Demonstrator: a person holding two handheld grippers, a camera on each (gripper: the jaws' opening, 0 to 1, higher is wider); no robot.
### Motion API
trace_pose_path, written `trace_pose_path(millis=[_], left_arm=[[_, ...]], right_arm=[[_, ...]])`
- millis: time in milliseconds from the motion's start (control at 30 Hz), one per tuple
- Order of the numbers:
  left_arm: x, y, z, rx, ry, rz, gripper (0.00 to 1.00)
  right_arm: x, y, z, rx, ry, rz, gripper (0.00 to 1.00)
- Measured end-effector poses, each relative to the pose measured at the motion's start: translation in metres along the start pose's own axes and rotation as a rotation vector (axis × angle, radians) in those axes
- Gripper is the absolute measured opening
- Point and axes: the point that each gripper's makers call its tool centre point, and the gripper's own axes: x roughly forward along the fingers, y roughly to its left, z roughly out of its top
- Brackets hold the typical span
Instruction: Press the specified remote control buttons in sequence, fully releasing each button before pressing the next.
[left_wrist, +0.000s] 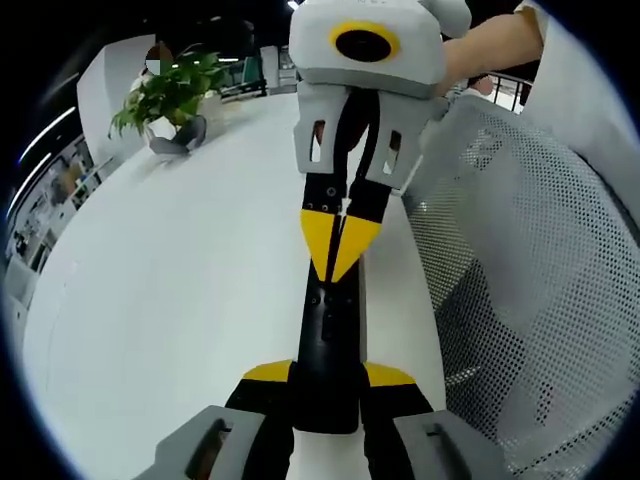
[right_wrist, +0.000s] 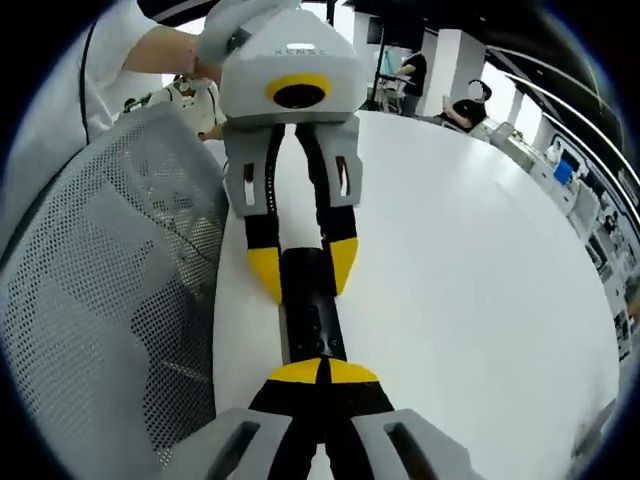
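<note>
We see two grippers on one slim black remote (left_wrist: 328, 345). The left gripper (left_wrist: 325, 378) clamps its near end with yellow-tipped jaws. The right gripper (left_wrist: 337, 240) has its tips pinched together on the remote's top. It lies on a smooth white table (left_wrist: 170, 300), beside one mesh chair (left_wrist: 520, 280), with one potted plant (left_wrist: 170, 95) beyond.

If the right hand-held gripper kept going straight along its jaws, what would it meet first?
The black remote, which its shut tips already rest on. Beyond that, the left hand-held gripper, clamped on the remote's far end. Whether the tips are pressing a button is unclear.
</note>
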Motion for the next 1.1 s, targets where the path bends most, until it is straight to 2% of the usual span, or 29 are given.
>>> trace_pose_path(millis=[100,200,300,400,433,467,500,533,600,767,833,900,1067,1100], left_arm=[[0.000,-0.001,0.000,0.006,0.013,-0.002,0.24],[0.000,0.000,-0.001,0.005,0.008,-0.004,0.24],[0.000,-0.001,-0.001,0.004,0.004,-0.004,0.24],[0.000,-0.001,0.000,0.006,0.009,-0.004,0.24],[0.000,-0.001,0.000,0.008,0.012,-0.004,0.24],[0.001,-0.001,0.000,0.012,0.014,-0.005,0.24],[0.001,-0.001,0.000,0.014,0.017,-0.006,0.24],[0.001,-0.001,0.000,0.016,0.021,-0.006,0.24],[0.001,-0.001,0.000,0.015,0.023,-0.005,0.24],[0.001,-0.001,-0.001,0.011,0.020,-0.007,0.24],[0.001,-0.001,-0.001,0.013,0.024,-0.008,0.24],[0.001,-0.001,-0.001,0.009,0.020,-0.006,0.24],[0.000,-0.001,-0.001,0.000,-0.008,-0.003,0.24],[0.000,0.000,-0.001,-0.005,-0.017,-0.002,0.24]], right_arm=[[0.000,0.001,-0.001,-0.089,0.065,0.016,0.00],[0.002,0.002,0.001,-0.092,0.111,0.044,0.00],[0.003,0.002,0.000,-0.123,0.166,0.044,0.00],[0.005,0.001,0.000,-0.107,0.190,0.039,0.00],[0.005,0.001,0.000,-0.088,0.190,0.038,0.00],[0.005,0.001,-0.001,0.008,0.186,0.037,0.00],[0.005,0.000,-0.001,0.040,0.178,0.042,0.00],[0.004,-0.002,-0.002,0.021,0.166,0.056,0.00],[0.003,-0.001,-0.001,0.093,0.130,0.059,0.00],[-0.001,0.001,-0.002,0.069,0.035,0.077,0.00],[-0.003,0.002,-0.001,0.142,0.005,0.094,0.00],[-0.006,0.003,-0.007,0.155,0.025,0.118,0.00],[-0.008,0.006,-0.010,0.149,0.028,0.116,0.00],[-0.007,0.005,-0.010,0.136,0.047,0.105,0.00]])
